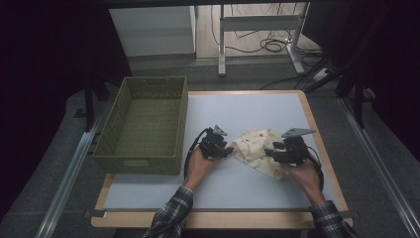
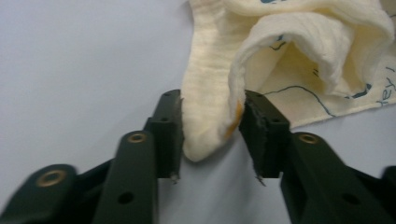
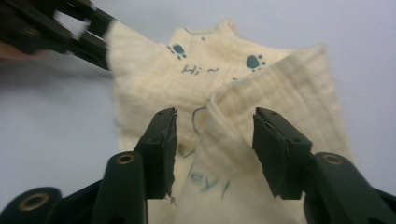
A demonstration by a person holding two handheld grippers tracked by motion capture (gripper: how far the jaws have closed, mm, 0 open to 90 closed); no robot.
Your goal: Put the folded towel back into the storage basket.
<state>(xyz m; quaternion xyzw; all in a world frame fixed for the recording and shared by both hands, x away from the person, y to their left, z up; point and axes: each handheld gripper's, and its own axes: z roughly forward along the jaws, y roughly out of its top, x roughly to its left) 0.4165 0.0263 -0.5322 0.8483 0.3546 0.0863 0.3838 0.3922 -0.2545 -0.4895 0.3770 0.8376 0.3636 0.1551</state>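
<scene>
On the desk (image 1: 208,188), the basket (image 1: 143,124) stands at the left, the cloth (image 1: 257,148) lies to its right, between both grippers.

Dim, dark-edged high view; the close gripper views are evenly lit with blurred borders.

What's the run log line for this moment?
left gripper: shut on cloth corner | right gripper: open, astride fold | basket: empty

My left gripper (image 1: 229,148) points right, its jaws pressing on a fold between them. My right gripper (image 1: 270,152) points left toward it, jaws parted, gripping nothing.
</scene>
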